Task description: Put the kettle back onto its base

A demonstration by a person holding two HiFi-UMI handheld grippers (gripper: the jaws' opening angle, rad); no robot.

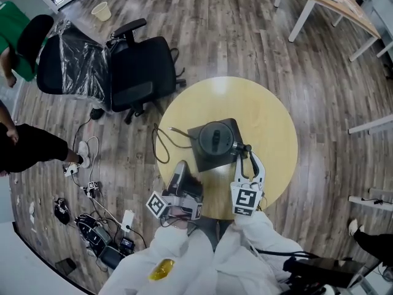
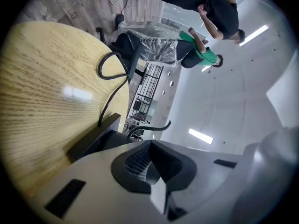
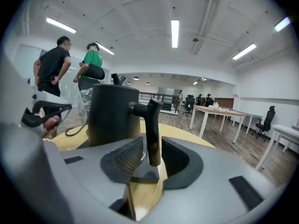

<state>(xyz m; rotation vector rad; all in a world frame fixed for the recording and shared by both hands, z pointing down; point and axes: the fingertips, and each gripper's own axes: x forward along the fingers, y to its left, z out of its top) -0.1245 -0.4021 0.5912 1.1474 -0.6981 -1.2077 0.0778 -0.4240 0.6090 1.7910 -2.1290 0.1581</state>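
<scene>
Tabletop: round, pale wood, filling the centre of the head view.

Kettle: black, upright, at the middle of the tabletop. It sits on the base, a dark square plate whose corners show around it. Judged seated; placement appears complete.

Right tongs: at the lower right of the kettle, released. The jaws stand apart on either side of the handle, which stands upright between them, and bare wood shows through the gap below it. The pads do not appear to press on it.

Left tongs: at the lower left of the base, clear of the kettle, clenched on nothing.

Step in hand: letting go after set-down. The next move calls for drawing the right tongs straight back off the handle, without hooking it or tipping the kettle.

Containers: the kettle's lid is on, so contents cannot be seen. A small pale bin stands on the floor at the upper left; its contents cannot be made out.
</scene>
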